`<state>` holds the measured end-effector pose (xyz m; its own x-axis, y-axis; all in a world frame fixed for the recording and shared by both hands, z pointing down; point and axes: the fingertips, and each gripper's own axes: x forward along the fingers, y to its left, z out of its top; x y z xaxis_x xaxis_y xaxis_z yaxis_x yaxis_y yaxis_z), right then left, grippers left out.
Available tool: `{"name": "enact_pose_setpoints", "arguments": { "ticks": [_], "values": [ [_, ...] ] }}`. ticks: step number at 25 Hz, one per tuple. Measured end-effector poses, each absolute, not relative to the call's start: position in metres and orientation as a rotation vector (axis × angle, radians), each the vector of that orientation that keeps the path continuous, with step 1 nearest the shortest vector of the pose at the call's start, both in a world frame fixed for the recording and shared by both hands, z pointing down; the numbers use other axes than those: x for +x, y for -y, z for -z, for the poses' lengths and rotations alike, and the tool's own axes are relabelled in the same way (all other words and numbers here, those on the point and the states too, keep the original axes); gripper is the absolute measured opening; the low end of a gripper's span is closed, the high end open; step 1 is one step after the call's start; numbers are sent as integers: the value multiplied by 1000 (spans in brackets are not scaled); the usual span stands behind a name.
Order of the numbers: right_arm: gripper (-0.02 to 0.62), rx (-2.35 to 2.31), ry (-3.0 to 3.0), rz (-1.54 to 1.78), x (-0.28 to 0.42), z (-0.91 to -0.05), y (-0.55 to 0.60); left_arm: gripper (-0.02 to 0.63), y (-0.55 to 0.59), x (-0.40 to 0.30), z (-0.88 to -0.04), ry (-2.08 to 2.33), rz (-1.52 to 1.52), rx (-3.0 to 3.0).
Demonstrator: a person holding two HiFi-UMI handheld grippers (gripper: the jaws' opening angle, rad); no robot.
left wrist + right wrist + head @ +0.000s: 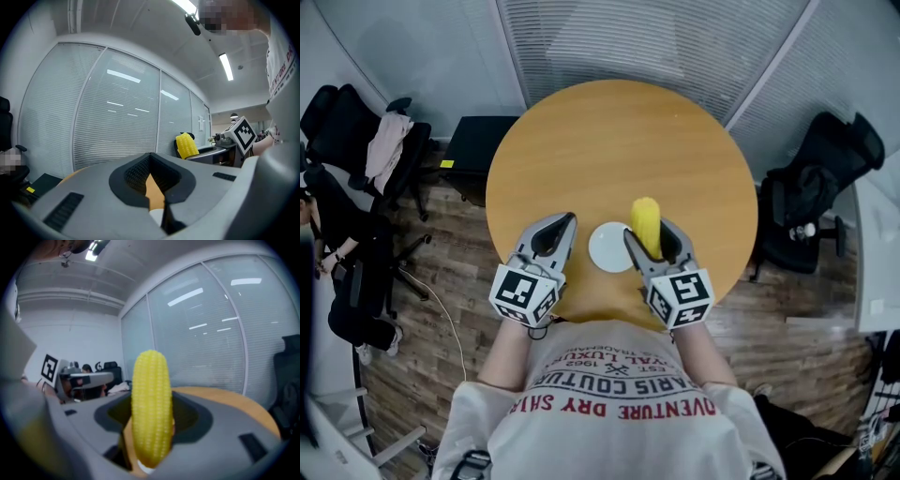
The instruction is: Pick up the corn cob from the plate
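A yellow corn cob stands out of my right gripper, which is shut on it and held above the round wooden table. In the right gripper view the corn cob fills the gap between the jaws, pointing up and forward. The small white plate lies bare near the table's front edge, between the two grippers. My left gripper is at the plate's left with its jaws together and nothing in them. The corn cob also shows off to the right in the left gripper view.
Black office chairs stand on the wooden floor at the left and right. A dark box sits on the floor by the table's left side. Blinds cover the glass wall behind the table.
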<state>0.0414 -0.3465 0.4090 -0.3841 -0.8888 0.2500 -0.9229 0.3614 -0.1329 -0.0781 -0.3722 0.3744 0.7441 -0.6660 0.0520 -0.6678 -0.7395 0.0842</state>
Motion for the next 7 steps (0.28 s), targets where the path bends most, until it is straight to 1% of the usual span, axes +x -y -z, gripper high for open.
{"name": "enact_pose_setpoints", "arguments": {
  "ticks": [7],
  "values": [
    [262, 1656, 2480, -397, 41, -412, 352, 32, 377, -76, -379, 1086, -58, 2842]
  ]
}}
